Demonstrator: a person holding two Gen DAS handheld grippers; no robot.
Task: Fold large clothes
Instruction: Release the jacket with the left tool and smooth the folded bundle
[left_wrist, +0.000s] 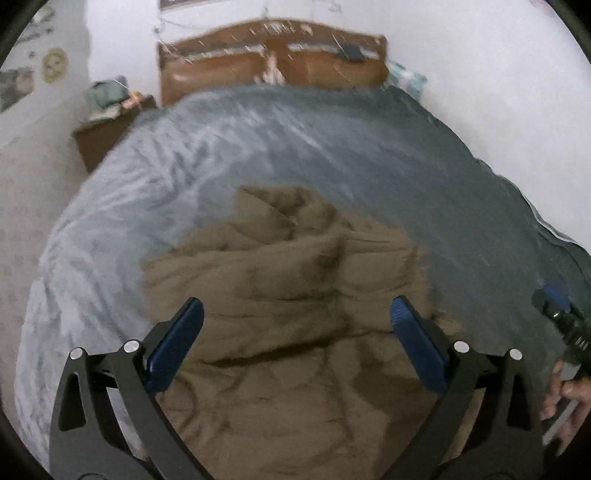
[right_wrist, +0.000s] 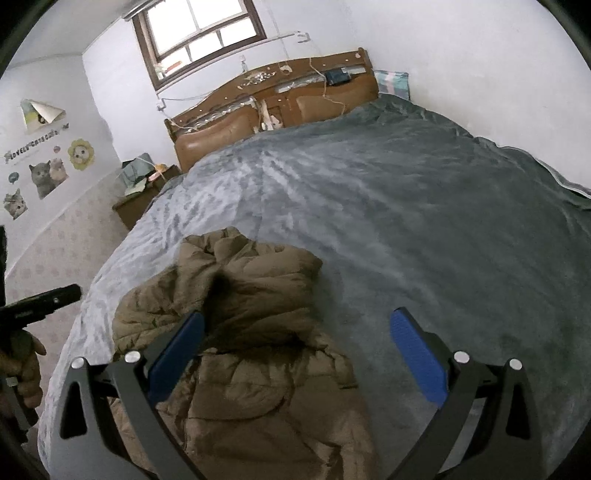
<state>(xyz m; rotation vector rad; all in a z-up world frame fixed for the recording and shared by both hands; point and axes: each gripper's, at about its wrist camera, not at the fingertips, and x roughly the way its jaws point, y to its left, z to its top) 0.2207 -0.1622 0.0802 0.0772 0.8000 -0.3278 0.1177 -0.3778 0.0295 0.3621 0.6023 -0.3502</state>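
Note:
A brown quilted jacket (left_wrist: 288, 295) lies crumpled in a heap on the grey bed cover (left_wrist: 332, 147), near the bed's foot. My left gripper (left_wrist: 295, 314) hangs above the heap, open wide, nothing between its blue pads (left_wrist: 177, 343). The left wrist view is blurred. In the right wrist view the same jacket (right_wrist: 240, 332) spreads from the lower left toward the middle. My right gripper (right_wrist: 295, 332) is open above its right part; its left pad (right_wrist: 177, 350) is over the fabric and its right pad (right_wrist: 417, 354) over the bed cover (right_wrist: 406, 203).
A wooden headboard (right_wrist: 277, 99) stands at the far end under a window (right_wrist: 199, 33). A nightstand (right_wrist: 144, 192) with clutter stands left of the bed, by a wall with cat stickers (right_wrist: 48, 173). The other hand-held gripper (right_wrist: 40, 299) and a hand (right_wrist: 26, 369) show at the left edge.

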